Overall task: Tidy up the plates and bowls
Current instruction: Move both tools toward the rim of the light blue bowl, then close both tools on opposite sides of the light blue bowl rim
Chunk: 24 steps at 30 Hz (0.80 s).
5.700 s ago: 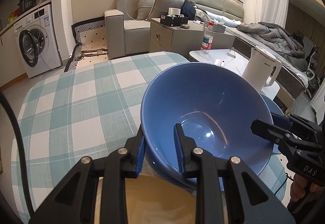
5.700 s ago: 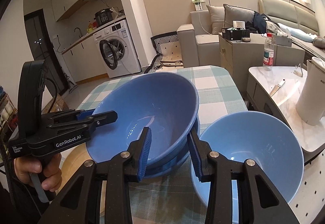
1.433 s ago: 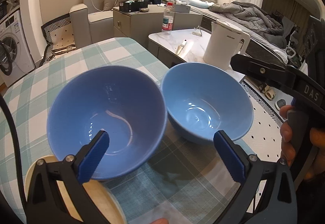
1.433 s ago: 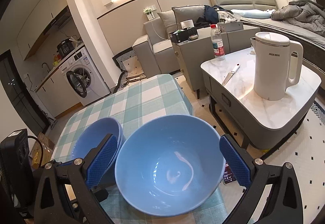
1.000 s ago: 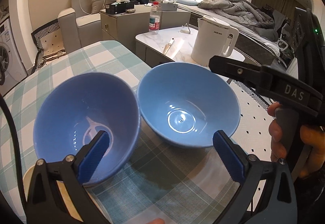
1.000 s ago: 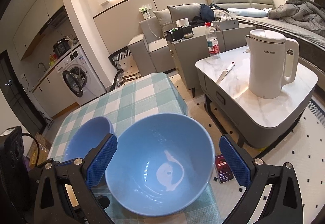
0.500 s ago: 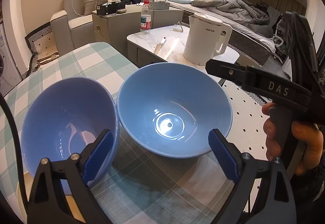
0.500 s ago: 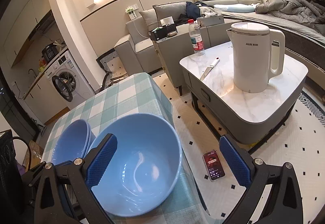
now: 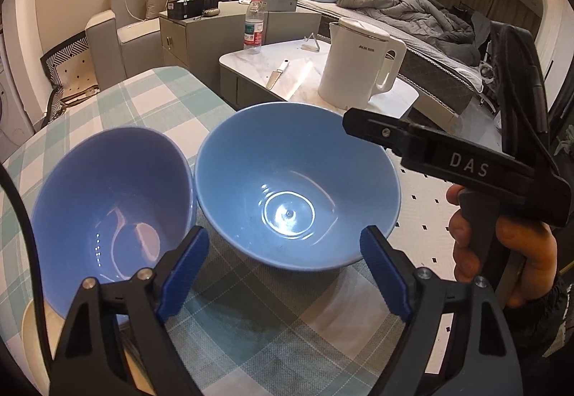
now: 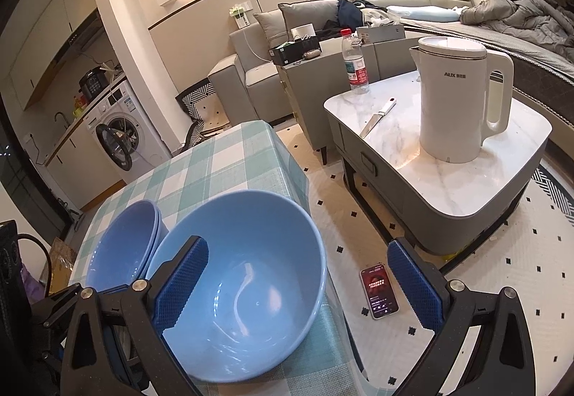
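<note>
Living room, counter (image 9: 150, 98) under a green-white checked cloth. Two stacked darker blue bowls (image 10: 122, 245) sit on it at the left, one single lighter blue bowl (image 9: 297, 195) just beside them at the counter's edge. Left gripper (image 9: 283, 274): jaws closing, spread either side of the single bowl's near wall, pads not pressing it. Right gripper (image 10: 297, 284): jaws released wide, holding nothing, left pad over the single bowl's rim. One white kettle (image 10: 462, 98), one bottle (image 10: 355, 62), one knife (image 10: 376, 117) on the low table behind; one phone (image 10: 379, 290) on the floor.
</note>
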### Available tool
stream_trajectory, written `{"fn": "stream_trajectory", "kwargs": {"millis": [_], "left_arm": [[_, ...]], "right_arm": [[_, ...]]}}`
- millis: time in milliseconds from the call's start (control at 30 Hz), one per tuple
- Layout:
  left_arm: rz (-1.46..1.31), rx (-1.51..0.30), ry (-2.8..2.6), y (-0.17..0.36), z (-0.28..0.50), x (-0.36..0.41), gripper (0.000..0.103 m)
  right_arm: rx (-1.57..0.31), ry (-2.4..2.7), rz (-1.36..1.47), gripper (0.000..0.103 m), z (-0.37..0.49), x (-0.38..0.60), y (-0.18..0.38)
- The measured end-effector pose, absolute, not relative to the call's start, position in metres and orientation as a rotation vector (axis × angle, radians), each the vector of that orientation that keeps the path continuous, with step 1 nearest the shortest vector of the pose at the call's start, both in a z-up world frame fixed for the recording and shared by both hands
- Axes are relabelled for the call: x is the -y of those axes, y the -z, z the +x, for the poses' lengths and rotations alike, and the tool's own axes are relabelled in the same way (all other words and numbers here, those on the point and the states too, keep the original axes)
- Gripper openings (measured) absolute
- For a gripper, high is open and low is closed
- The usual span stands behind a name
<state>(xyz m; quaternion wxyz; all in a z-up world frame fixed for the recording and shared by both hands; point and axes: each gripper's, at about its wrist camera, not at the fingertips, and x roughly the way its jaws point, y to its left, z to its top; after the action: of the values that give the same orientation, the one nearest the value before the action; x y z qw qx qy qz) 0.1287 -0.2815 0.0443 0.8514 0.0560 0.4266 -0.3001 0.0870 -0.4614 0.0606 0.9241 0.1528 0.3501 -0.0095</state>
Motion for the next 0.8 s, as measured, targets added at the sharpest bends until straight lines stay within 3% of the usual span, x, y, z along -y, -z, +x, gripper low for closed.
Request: {"fn": "stream_trajectory", "kwargs": {"millis": [133, 200, 267, 567, 800], "left_arm": [[0.109, -0.908, 0.624, -0.041, 0.131, 0.282, 0.086], [0.109, -0.905, 0.624, -0.04, 0.131, 0.283, 0.084], [0.108, -0.908, 0.619, -0.04, 0.132, 0.283, 0.077], [0.098, -0.913, 0.602, -0.038, 0.136, 0.283, 0.072], [0.093, -0.912, 0.595, -0.038, 0.136, 0.283, 0.072]], "right_arm": [[-0.725, 0.009, 0.317, 0.101, 0.088, 0.463, -0.056], [-0.746, 0.01, 0.31, 0.096, 0.09, 0.463, -0.052], [-0.778, 0.011, 0.307, 0.081, 0.094, 0.463, -0.045], [-0.829, -0.01, 0.29, 0.052, 0.102, 0.458, -0.027], [-0.862, -0.013, 0.247, 0.045, 0.108, 0.443, -0.02]]}}
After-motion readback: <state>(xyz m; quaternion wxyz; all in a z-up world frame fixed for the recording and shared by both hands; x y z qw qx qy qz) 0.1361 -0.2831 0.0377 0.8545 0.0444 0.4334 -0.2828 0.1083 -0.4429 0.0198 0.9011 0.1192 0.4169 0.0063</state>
